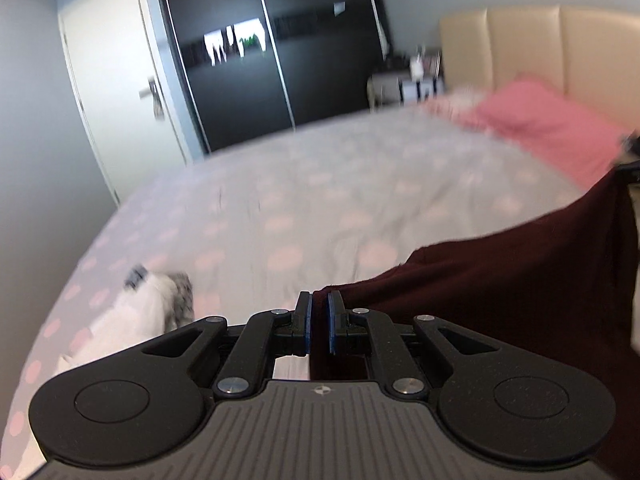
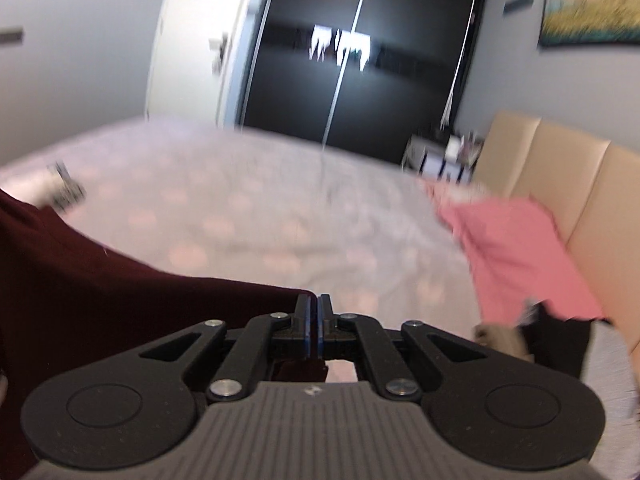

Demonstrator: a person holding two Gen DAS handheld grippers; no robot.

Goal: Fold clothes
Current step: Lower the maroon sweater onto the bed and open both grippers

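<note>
two wrist views over a bed, both blurred. no brand, label or readable writing shows; the only mark is a small round emblem on the grey ribbed body behind each gripper, too small to make out.

left gripper (image 1: 319, 300): jaws nearly together, clamped on an edge of the dark maroon garment (image 1: 520, 288), which spreads from the blue pads to the right and rises toward the frame's right edge, held above the bedsheet (image 1: 300, 200). right gripper (image 2: 319, 301): jaws pressed together on another edge of the same garment (image 2: 100, 288), which hangs off to the left and covers the lower left of the view. the cloth thus stretches between the two grippers.

surroundings: grey sheet with pale pink dots; a pink pillow (image 1: 560, 128) against the cream padded headboard (image 1: 560, 44); a white and grey patterned cloth (image 1: 152, 304) lying on the sheet beside the left gripper; a dark sliding wardrobe (image 1: 272, 48) with a white door (image 1: 112, 80) next to it; a cluttered bedside table (image 1: 412, 80); a framed picture (image 2: 588, 12) on the wall. a dark item and a fuzzy beige thing at the right gripper's side are too blurred to identify.
</note>
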